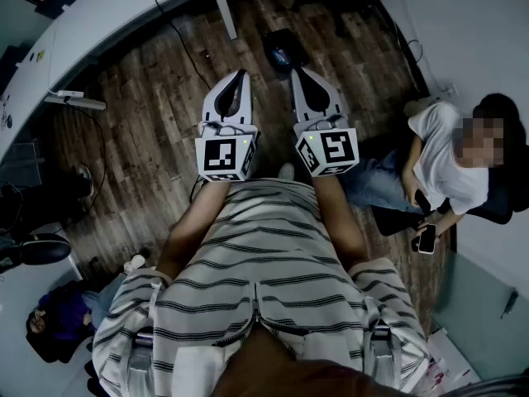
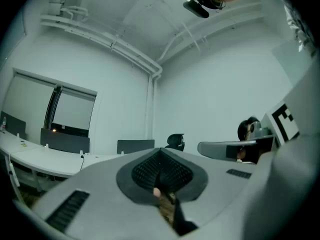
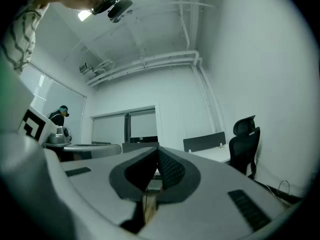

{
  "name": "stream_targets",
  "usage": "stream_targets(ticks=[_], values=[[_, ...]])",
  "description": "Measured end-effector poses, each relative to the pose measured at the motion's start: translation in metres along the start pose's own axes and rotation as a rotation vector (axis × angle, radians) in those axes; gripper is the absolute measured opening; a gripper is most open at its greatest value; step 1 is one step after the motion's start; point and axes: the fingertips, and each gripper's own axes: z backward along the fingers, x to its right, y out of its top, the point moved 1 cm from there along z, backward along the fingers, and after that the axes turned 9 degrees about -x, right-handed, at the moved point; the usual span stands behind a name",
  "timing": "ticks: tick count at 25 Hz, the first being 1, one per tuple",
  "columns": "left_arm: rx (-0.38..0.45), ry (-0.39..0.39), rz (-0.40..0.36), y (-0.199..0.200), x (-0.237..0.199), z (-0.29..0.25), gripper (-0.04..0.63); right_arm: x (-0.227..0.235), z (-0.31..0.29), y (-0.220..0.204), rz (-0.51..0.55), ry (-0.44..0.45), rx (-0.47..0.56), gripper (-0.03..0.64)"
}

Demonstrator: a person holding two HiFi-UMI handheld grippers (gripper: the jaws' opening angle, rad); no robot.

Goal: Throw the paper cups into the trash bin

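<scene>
No paper cup and no trash bin shows in any view. In the head view both grippers are held side by side in front of a striped shirt, pointing away over the wooden floor (image 1: 157, 114). My left gripper (image 1: 242, 74) has its jaws together with nothing between them; in its own view the left gripper (image 2: 160, 151) points level into the room, pads meeting at the tip. My right gripper (image 1: 296, 73) is likewise shut and empty, and in its own view the right gripper (image 3: 158, 150) faces a white wall and windows.
A seated person (image 1: 446, 164) holding a phone is close on the right. A long white desk (image 1: 99, 15) curves along the upper left. A dark object (image 1: 281, 50) lies on the floor just beyond the grippers. A black office chair (image 3: 245, 144) stands at the right wall.
</scene>
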Motion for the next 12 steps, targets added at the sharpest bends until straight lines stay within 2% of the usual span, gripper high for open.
stream_targets(ticks=[12], values=[[-0.007,0.047,-0.003,-0.005,0.036,-0.012,0.025,0.029,0.017,0.002,0.009,0.049,0.007,0.017]])
